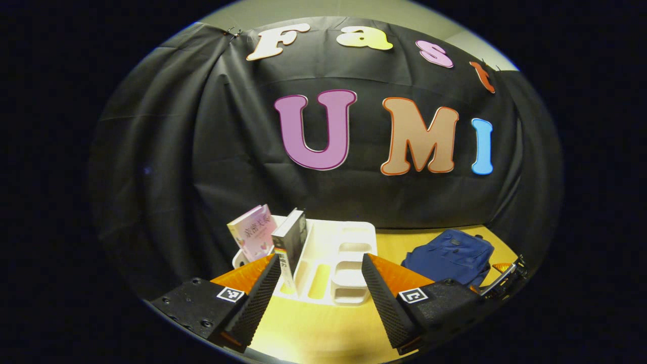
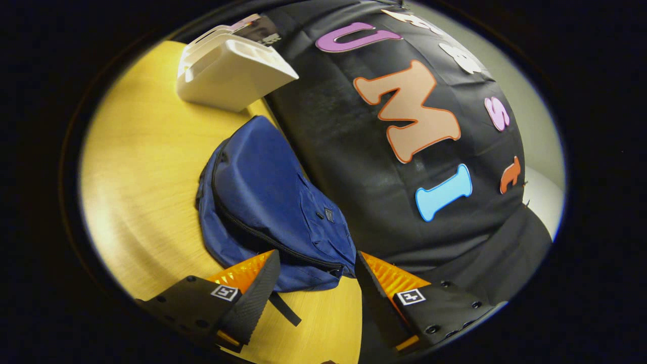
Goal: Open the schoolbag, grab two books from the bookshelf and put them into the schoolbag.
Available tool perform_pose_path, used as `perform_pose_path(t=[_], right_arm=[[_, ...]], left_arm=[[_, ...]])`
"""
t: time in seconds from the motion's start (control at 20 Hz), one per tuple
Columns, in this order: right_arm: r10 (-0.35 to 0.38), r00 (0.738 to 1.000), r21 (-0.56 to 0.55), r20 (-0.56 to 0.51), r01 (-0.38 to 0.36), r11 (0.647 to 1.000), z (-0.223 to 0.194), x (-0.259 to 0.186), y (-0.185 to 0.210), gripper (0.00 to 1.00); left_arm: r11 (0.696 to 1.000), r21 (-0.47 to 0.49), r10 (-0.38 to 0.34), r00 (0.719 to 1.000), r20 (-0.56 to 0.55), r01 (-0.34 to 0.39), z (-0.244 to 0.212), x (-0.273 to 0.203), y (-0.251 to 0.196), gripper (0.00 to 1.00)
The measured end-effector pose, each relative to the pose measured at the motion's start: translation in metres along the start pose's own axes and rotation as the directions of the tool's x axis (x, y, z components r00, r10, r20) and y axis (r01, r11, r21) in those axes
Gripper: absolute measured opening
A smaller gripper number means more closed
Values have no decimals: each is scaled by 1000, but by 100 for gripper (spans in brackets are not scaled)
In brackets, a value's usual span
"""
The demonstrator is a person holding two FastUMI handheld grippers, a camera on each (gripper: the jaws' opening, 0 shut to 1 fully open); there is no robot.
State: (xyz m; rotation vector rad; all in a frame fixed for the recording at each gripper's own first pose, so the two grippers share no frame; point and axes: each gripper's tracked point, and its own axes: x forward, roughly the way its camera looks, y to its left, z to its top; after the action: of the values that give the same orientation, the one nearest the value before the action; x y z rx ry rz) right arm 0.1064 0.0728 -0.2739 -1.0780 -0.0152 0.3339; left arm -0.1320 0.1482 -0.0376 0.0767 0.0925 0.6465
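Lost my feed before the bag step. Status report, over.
Left gripper open, facing bookshelf with two books. Right gripper open, hovering at schoolbag, zipper closed. Nothing in the way.

Left gripper (image 1: 319,283) held level, fingers wide apart, nothing between. Right gripper (image 2: 316,280) rolled sideways, fingers likewise spread.

Blue schoolbag (image 2: 273,202), white bookshelf (image 1: 333,253)
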Motion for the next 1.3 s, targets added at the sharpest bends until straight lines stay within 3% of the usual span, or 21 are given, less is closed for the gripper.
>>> perform_pose_path(t=[0.4, 0.65, 0.9, 1.1, 1.3], right_arm=[[10, 1000, -57, 22, -9, 998, 1, 29, 14, 100], [-5, 999, -5, 50, 5, 1000, 23, 49, -1, 97], [18, 999, -28, 46, -17, 999, 36, 77, 14, 96], [53, 998, -38, 43, -52, 998, 45, 97, 30, 87], [70, 997, -43, 33, -69, 997, 53, 116, 43, 51]], left_arm=[[991, -37, 131, 991, -20, -132, -6, -12, 35, 95], [988, -37, 152, 988, -24, -153, -4, -8, 47, 95], [986, -79, 144, 989, -25, -146, 1, 13, 57, 94], [987, -98, 124, 991, -44, -128, 7, 45, 72, 94], [992, -100, 75, 995, -70, -81, 16, 85, 87, 94]])
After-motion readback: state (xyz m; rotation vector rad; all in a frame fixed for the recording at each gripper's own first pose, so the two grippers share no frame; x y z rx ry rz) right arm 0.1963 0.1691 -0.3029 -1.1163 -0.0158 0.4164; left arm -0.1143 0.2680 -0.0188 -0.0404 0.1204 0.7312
